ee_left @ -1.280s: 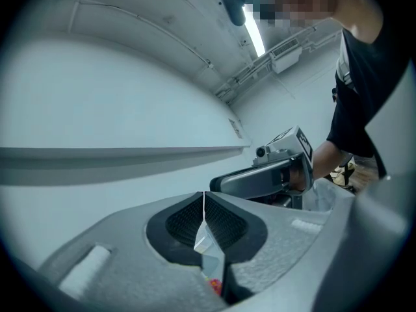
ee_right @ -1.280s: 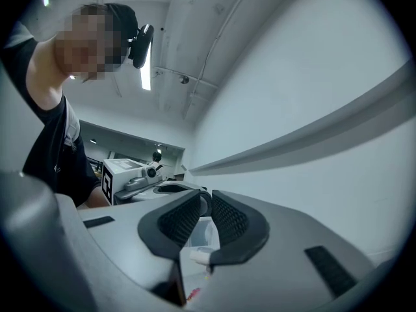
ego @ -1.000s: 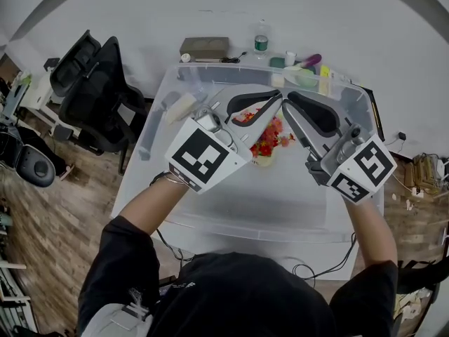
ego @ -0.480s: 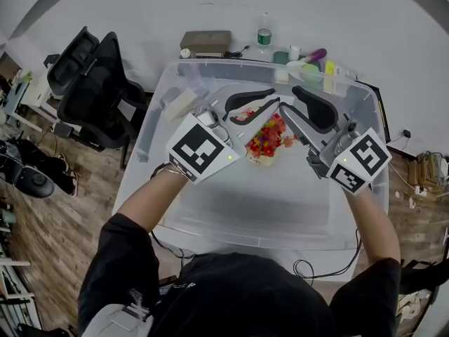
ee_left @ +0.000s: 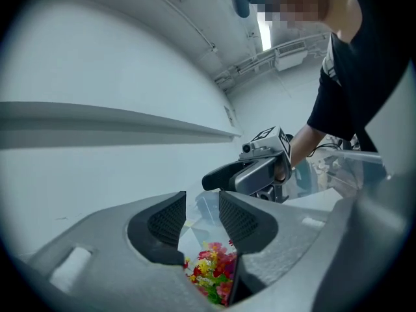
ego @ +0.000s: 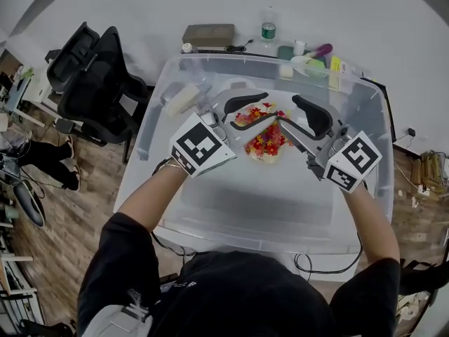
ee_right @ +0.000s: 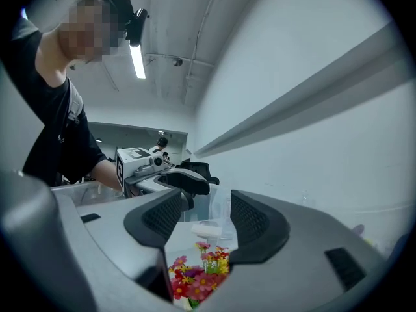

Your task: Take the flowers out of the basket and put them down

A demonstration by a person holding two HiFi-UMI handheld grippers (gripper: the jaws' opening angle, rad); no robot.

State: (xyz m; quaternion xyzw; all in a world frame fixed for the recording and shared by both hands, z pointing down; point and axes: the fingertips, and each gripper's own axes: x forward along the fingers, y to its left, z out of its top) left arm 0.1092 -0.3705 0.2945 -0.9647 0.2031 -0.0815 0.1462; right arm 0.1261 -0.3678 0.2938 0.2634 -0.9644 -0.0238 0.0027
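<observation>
Flowers point(ego: 265, 142): small red, yellow and pink bunch, sitting on the floor of the clear tub point(ego: 365, 111), roughly centre, between the two tools. Left gripper point(ego: 272, 105) is spread and has just been opening; in its own view point(ee_left: 201, 207) the ribbed pads are clear of everything, and the blooms point(ee_left: 211, 272) sit low in the gap, not pinched. Right gripper point(ego: 287, 111) is the same: spread, just been opening, nothing pressed in its own view point(ee_right: 208, 220), blooms point(ee_right: 198, 275) below the gap. Both come in about level from opposite sides, tips near each other over the bunch. Handling call: very light, soft, probably artificial; the heads will crush or snag on the ribbing, so grip low on the bundled stems with only light squeeze, not on the petals. Stems aren't really visible from any angle, so the grip point is a guess. Head view alone shows a pale base point(ego: 263, 159) under the bunch, possibly the basket, can't confirm, plus a second cluster of blooms point(ego: 251, 112) by the left jaws and the bottle point(ego: 267, 30) past the tub. Gripper views alone give the pad clearance, and each sees the other tool head-on.
</observation>
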